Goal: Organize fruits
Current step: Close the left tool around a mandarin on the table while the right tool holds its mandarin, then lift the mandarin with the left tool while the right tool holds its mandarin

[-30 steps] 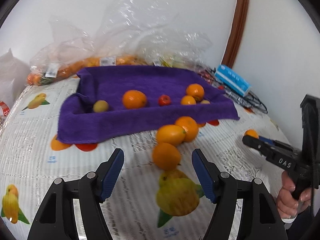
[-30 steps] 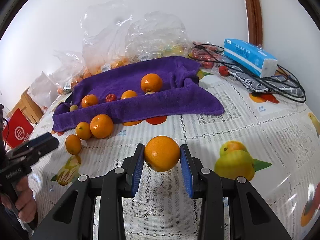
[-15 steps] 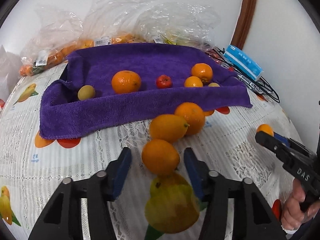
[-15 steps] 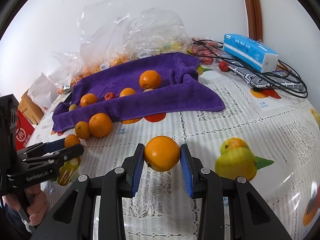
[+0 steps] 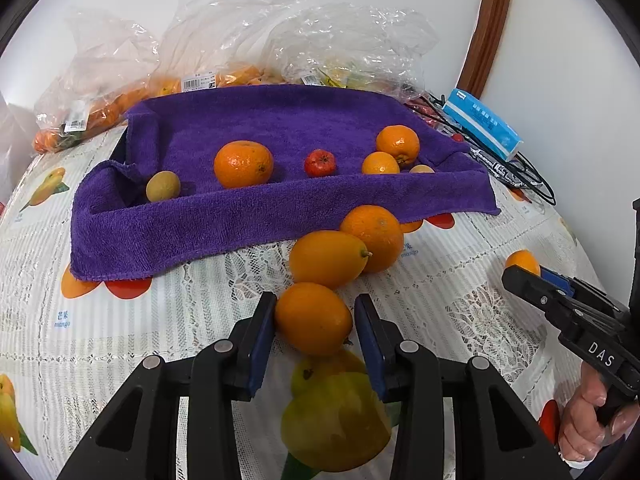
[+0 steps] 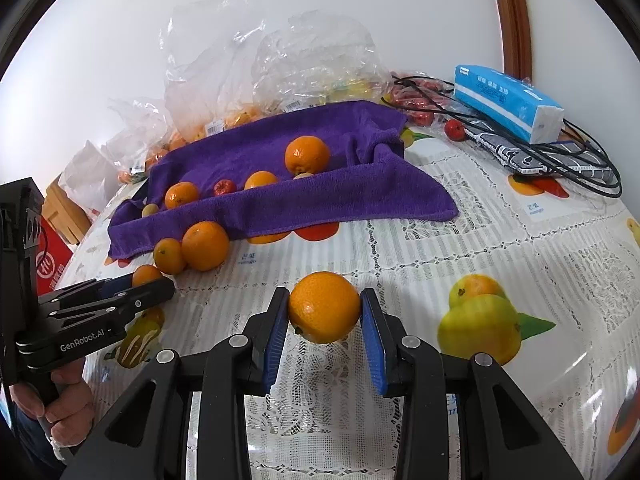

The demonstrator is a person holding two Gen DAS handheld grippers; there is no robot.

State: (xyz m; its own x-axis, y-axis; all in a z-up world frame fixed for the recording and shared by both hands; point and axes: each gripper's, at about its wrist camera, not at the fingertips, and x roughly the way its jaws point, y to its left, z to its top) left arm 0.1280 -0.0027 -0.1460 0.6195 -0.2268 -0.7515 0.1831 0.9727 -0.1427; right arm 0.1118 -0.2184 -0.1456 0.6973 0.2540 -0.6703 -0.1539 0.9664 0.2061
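Note:
A purple towel tray (image 5: 192, 224) holds several small fruits: an orange (image 5: 243, 164), a red fruit (image 5: 319, 162), a green-yellow one (image 5: 163, 186). My left gripper (image 5: 314, 320) has its jaws around the nearest oval orange fruit (image 5: 313, 318) on the table; the left pad touches it, the right pad stands a little off. Two more oranges (image 5: 372, 232) lie just beyond, touching the towel. My right gripper (image 6: 324, 308) is shut on a round orange (image 6: 324, 307), held above the tablecloth. It also shows in the left wrist view (image 5: 532, 276).
Plastic bags of fruit (image 5: 240, 48) stand behind the tray. A blue tissue pack (image 6: 508, 102) and black cables (image 6: 560, 156) lie at the right back. A red box (image 6: 50, 268) and wooden furniture sit off the table's left edge.
My left gripper moved forward and narrowed its jaws around the nearest orange fruit. My right gripper kept its orange and barely moved.

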